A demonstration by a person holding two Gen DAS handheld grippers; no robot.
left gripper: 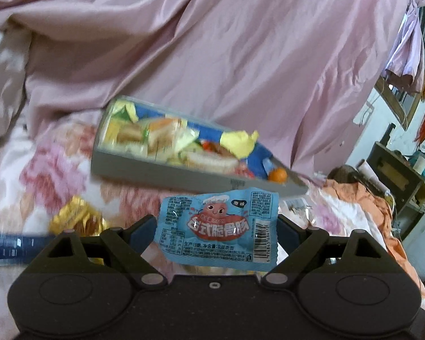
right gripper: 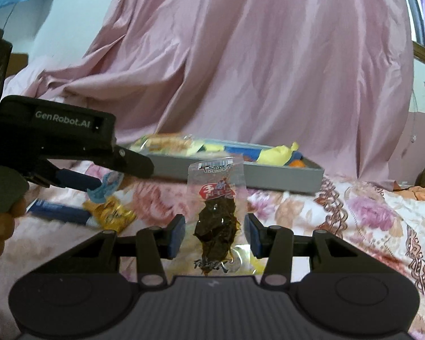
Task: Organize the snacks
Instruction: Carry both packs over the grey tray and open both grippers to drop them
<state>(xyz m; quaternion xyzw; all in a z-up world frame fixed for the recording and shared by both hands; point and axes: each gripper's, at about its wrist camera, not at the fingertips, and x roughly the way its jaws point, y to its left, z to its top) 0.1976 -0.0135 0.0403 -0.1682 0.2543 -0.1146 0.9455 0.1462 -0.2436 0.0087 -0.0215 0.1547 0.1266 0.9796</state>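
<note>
My left gripper (left gripper: 216,233) is shut on a light blue sausage snack packet (left gripper: 218,226), held above the floral bedspread in front of a grey tray (left gripper: 155,170) full of mixed snacks. My right gripper (right gripper: 215,233) is shut on a clear packet of dark dried meat (right gripper: 218,212), held upright above the bed, in front of the same grey tray (right gripper: 283,177). The left gripper (right gripper: 104,181) also shows in the right wrist view at the left, with the blue packet (right gripper: 106,188) between its pads.
A gold-wrapped snack (left gripper: 73,218) and a dark blue stick packet (left gripper: 11,245) lie on the bedspread at the left; they also show in the right wrist view, the gold one (right gripper: 113,215) and the blue one (right gripper: 59,212). A pink curtain (right gripper: 255,70) hangs behind the tray. Orange cloth (left gripper: 368,206) lies at the right.
</note>
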